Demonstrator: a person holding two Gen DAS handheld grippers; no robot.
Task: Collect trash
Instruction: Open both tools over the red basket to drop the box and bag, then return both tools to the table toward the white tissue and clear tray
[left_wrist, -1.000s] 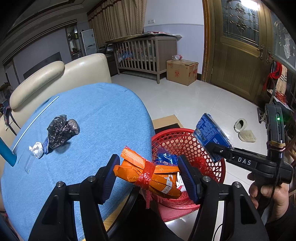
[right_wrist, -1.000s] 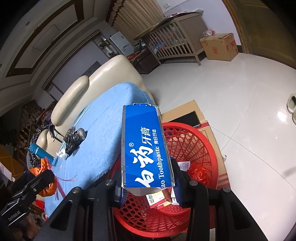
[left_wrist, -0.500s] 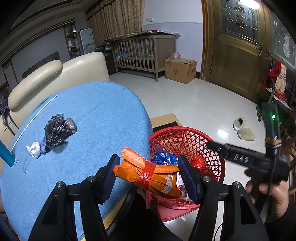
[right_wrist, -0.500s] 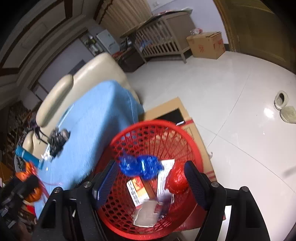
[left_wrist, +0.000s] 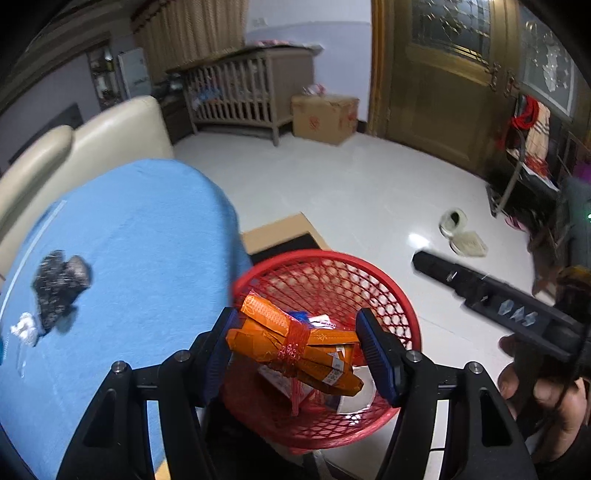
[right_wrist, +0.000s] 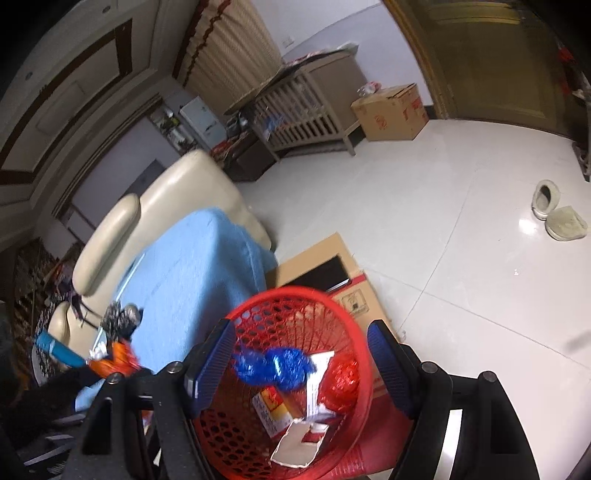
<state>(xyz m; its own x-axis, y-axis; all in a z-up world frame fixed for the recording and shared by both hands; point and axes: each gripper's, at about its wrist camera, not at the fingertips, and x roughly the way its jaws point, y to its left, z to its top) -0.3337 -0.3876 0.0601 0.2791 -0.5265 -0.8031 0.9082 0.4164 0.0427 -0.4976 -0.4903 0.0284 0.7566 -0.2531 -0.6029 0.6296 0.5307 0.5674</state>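
Note:
My left gripper (left_wrist: 295, 347) is shut on an orange wrapper bundle (left_wrist: 291, 343) tied with red ribbon, held over the near rim of the red mesh basket (left_wrist: 388, 280). My right gripper (right_wrist: 299, 363) is open and empty above the same basket (right_wrist: 354, 328), which holds blue foil (right_wrist: 277, 365), a red wrapper, a small carton and white paper. The right gripper's black body also shows in the left wrist view (left_wrist: 498, 306). A crumpled black bag (left_wrist: 61, 284) and a white scrap (left_wrist: 24, 326) lie on the blue table (left_wrist: 140, 243).
A flattened cardboard box (right_wrist: 325, 266) lies on the white floor under the basket. A cream sofa (left_wrist: 85, 147) stands behind the table. A crib, a cardboard carton (left_wrist: 325, 118) and a pair of slippers (left_wrist: 461, 232) are farther off.
My right gripper opened and let go of the blue toothpaste box, then drew back to the right. My left gripper has moved right with the orange bundle, over the basket.

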